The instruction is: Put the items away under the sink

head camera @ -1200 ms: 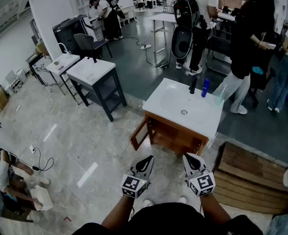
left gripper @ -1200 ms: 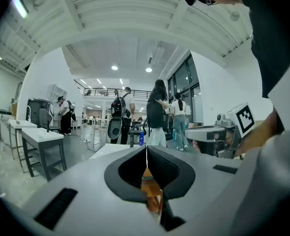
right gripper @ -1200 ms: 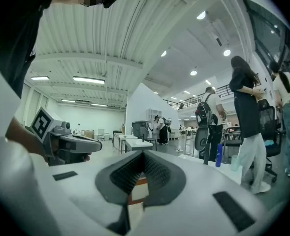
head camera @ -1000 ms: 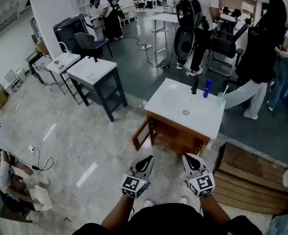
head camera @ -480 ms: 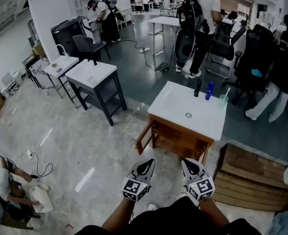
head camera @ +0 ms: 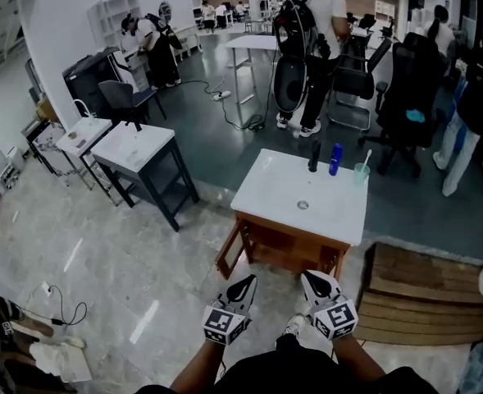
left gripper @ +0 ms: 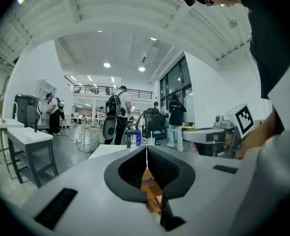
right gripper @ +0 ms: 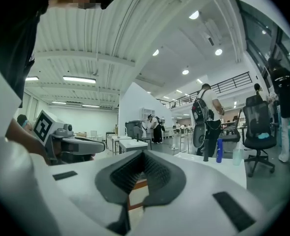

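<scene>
A white sink top (head camera: 274, 195) sits on a wooden cabinet (head camera: 286, 249) ahead of me, its left door (head camera: 230, 251) swung open. At the back of the top stand a black faucet (head camera: 313, 157), a blue bottle (head camera: 335, 159) and a clear cup with a toothbrush (head camera: 361, 171). My left gripper (head camera: 243, 284) and right gripper (head camera: 316, 281) are held low in front of me, short of the cabinet, both shut and empty. The blue bottle (left gripper: 138, 138) shows small in the left gripper view and the blue bottle (right gripper: 219, 150) in the right gripper view.
A wooden pallet (head camera: 426, 298) lies on the floor to the right of the cabinet. A second sink on a dark frame (head camera: 134, 150) stands to the left. People stand behind the sink, one with a backpack (head camera: 294, 31); office chairs (head camera: 409, 80) are near them. Cables lie on the floor at left (head camera: 56, 302).
I have stepped closer to the sink cabinet and the view has shifted. A person in black at the right has walked away from the sink. Both grippers stay shut.
</scene>
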`<state>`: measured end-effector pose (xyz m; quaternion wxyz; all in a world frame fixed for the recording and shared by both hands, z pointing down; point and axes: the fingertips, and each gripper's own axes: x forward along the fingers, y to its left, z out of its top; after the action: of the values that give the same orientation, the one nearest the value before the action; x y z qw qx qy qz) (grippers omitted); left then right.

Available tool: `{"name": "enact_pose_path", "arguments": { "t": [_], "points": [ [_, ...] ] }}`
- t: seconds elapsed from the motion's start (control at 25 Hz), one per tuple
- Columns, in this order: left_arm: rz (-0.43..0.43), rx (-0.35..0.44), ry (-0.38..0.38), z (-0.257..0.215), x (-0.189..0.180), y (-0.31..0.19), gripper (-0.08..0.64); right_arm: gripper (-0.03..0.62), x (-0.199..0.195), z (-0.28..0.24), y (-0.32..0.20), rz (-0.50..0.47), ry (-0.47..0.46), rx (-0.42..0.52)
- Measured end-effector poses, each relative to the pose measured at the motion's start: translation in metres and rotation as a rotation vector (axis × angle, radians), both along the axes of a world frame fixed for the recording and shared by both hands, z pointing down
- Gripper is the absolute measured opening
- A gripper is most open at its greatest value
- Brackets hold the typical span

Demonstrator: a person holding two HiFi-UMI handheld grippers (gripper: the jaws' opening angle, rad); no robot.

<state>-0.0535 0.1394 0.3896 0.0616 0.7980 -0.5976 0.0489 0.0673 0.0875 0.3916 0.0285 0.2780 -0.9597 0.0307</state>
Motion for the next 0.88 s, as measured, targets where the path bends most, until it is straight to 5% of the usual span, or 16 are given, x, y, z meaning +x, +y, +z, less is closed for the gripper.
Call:
{"name": "enact_pose_path", "arguments": {
  "t": [0.88],
  "points": [
    [0.216,-0.011,-0.077,-0.007,0.065,-0.206,0.021,0.02,0.081,0.009,-0.18,0.219,-0.045,-0.021]
  ]
}}
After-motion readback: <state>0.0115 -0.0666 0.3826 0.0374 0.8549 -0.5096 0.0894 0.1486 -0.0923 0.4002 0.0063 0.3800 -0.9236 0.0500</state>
